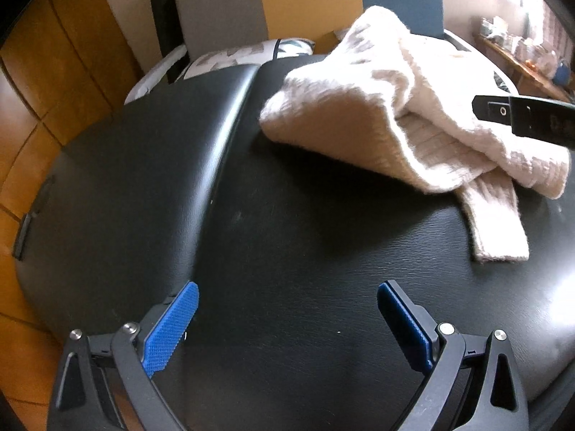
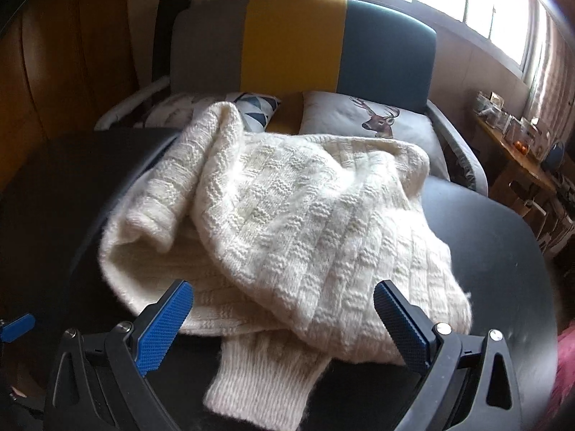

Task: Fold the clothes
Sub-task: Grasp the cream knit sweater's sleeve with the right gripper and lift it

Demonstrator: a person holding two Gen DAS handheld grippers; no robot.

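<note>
From the left wrist we see one cream knitted sweater [image 1: 388,107] bunched on the far right of a black leather-grain table [image 1: 287,244]; our left gripper [image 1: 287,327] spreads wide, empty, over bare surface. From the right wrist, our right gripper [image 2: 284,327] gapes empty above the sweater's [image 2: 294,215] ribbed cuff [image 2: 258,384]; two cushions [image 2: 373,122] lie beyond.

Black table [image 1: 287,237] bare left of sweater [image 1: 377,107].

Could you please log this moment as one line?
task: fold clothes | left gripper: open, empty | right gripper: open, over sweater | sweater: bunched, unfolded, on black table
</note>
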